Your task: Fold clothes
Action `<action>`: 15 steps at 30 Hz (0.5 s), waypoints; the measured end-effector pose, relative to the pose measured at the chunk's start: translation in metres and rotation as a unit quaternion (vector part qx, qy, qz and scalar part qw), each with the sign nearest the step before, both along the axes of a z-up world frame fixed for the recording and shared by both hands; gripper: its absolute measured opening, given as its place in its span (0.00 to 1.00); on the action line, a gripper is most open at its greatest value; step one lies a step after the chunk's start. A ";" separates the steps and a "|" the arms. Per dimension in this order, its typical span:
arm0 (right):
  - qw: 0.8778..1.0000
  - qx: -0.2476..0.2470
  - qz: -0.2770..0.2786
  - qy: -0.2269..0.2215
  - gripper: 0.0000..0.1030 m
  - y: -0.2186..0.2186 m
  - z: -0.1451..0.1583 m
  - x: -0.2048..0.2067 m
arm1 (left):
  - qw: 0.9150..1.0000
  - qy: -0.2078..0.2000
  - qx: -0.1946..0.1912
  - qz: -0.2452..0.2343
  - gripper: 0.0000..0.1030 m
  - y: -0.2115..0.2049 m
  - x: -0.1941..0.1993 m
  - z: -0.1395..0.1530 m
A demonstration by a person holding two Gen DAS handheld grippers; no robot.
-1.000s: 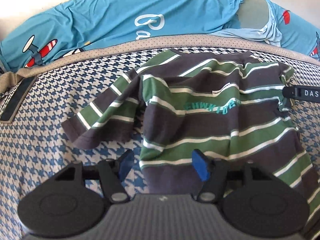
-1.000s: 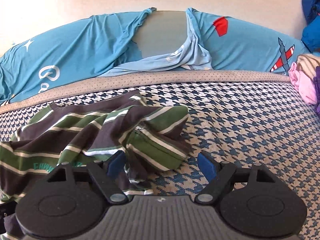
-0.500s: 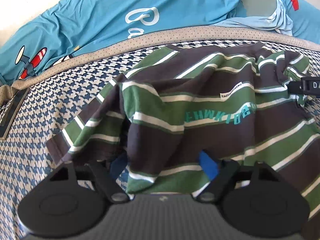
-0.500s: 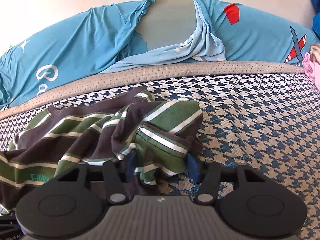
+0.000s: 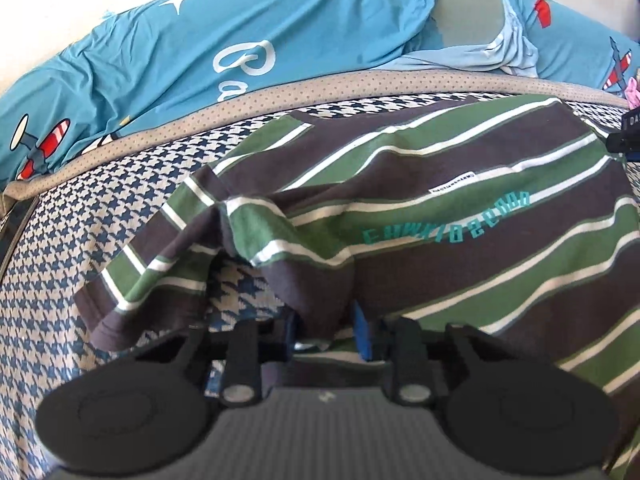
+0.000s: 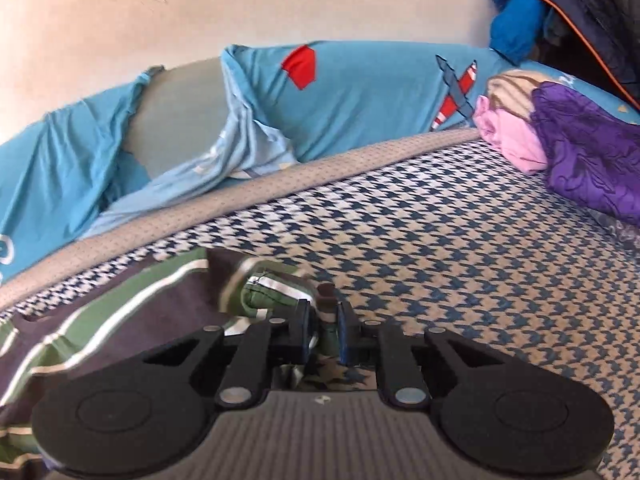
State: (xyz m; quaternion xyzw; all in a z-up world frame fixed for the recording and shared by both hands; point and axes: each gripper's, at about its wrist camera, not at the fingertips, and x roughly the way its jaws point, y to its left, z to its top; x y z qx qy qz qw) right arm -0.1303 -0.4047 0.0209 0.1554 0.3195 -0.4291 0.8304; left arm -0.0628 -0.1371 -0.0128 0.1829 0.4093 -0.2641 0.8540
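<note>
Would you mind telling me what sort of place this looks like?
Probably a bedroom: a houndstooth-covered bed, a blue airplane-print pillow against the wall, and piled clothes beside the striped shirt.

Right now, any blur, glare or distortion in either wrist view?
Left wrist view: sharp on the striped shirt, heavy fisheye bowing of the houndstooth cover's edge, dark corners; left gripper slightly soft. Right wrist view: motion blur smears the shirt near the right gripper, the wall looks bright and washed out, the same barrel distortion.
</note>
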 end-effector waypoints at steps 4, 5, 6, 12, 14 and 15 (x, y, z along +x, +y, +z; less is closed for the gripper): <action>0.999 -0.027 -0.012 -0.011 0.14 -0.003 0.009 -0.012 | 1.000 -0.012 0.003 0.011 0.62 0.004 -0.006 0.010; 0.999 -0.038 -0.007 -0.019 0.15 -0.001 0.013 -0.015 | 1.000 -0.017 -0.003 0.011 0.73 0.006 -0.007 0.013; 0.999 -0.045 0.010 -0.028 0.16 0.002 0.016 -0.015 | 1.000 -0.021 -0.009 0.010 0.76 0.007 -0.008 0.017; 0.984 0.005 0.174 -0.039 0.18 0.040 0.008 0.010 | 0.999 -0.024 -0.016 0.022 0.91 0.012 -0.002 0.027; 0.979 0.028 0.197 -0.036 0.18 0.053 0.000 0.018 | 0.999 -0.013 -0.017 0.031 0.92 0.015 0.002 0.025; 0.978 0.035 0.204 -0.031 0.18 0.060 -0.005 0.022 | 0.999 -0.011 -0.013 0.036 0.92 0.017 0.005 0.024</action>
